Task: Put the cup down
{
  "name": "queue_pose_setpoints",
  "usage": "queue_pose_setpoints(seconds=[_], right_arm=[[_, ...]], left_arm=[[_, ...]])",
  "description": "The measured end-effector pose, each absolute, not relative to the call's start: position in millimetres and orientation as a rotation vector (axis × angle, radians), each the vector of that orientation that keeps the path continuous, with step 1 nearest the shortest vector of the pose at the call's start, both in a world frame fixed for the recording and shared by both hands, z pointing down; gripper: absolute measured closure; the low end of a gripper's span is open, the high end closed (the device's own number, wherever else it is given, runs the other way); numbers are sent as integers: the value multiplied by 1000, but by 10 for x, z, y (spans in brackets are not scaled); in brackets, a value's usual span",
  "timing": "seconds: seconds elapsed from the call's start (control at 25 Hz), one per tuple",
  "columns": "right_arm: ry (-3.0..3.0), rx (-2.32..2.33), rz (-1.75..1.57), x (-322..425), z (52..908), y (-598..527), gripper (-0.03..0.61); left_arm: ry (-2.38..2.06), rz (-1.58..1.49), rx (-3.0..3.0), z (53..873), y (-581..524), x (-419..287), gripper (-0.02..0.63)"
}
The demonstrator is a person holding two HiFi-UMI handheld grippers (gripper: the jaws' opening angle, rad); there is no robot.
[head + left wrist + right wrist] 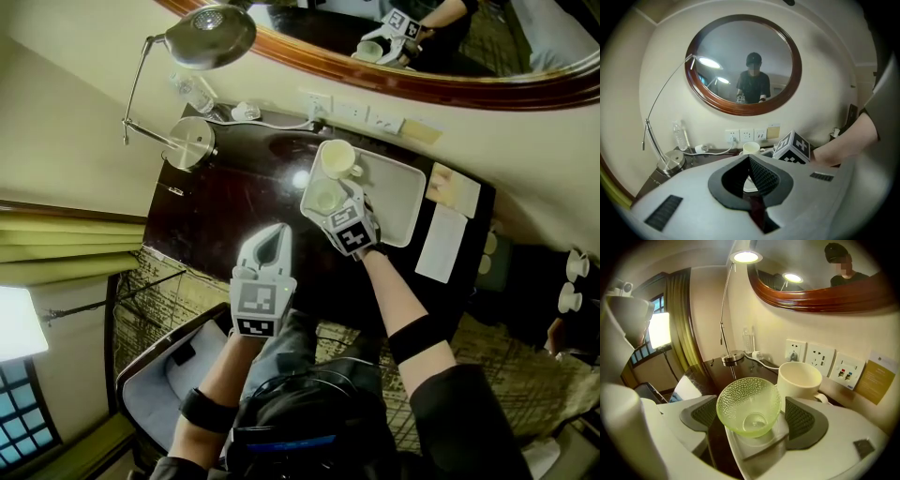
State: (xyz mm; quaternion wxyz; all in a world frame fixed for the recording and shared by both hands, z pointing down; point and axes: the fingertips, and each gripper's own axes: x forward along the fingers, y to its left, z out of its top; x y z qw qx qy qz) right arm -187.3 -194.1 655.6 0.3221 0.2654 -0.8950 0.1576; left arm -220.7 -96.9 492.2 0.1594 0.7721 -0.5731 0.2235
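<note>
Cup (748, 406) empty, beside mug (799, 380)

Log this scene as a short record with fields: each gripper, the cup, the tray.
left gripper: shut, empty, apart from the tray
right gripper: shut on the green glass cup
green glass cup: low over the tray's near corner; contact with the tray unclear
white mug: upright on the tray, just behind the cup

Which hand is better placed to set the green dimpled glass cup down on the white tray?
Right. The right tongs hold the green dimpled glass cup over the white rectangular tray, beside the cream ceramic mug. The left tongs are shut and empty, away from it.
</note>
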Motion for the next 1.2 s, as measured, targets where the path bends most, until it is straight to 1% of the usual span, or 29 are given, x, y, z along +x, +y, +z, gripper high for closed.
queue_pose_setpoints(seconds=[0.04,0.08,0.12,0.48,0.72,1.2], right_arm=[[-2349,683,406,-1893,6563,-1936,141],[-2346,675,399,-1906,6568,-1931,171],[-2343,673,396,-1914,6571,-1928,183],[-2403,610,349,-1999,6397,-1796,184],[-2479,430,272,-2252,6214,-1461,184],[-2487,123,186,-2646,6275,-760,184]], left_arm=[[-1638,637,2207,4924,-975,-2219,614],[-1638,635,2208,4926,-977,-2227,614],[-1637,634,2208,4929,-976,-2232,614],[-1645,638,2207,4892,-890,-2277,614],[-1679,631,2165,4900,-752,-2376,614],[-1793,596,2045,4906,-530,-2787,614]])
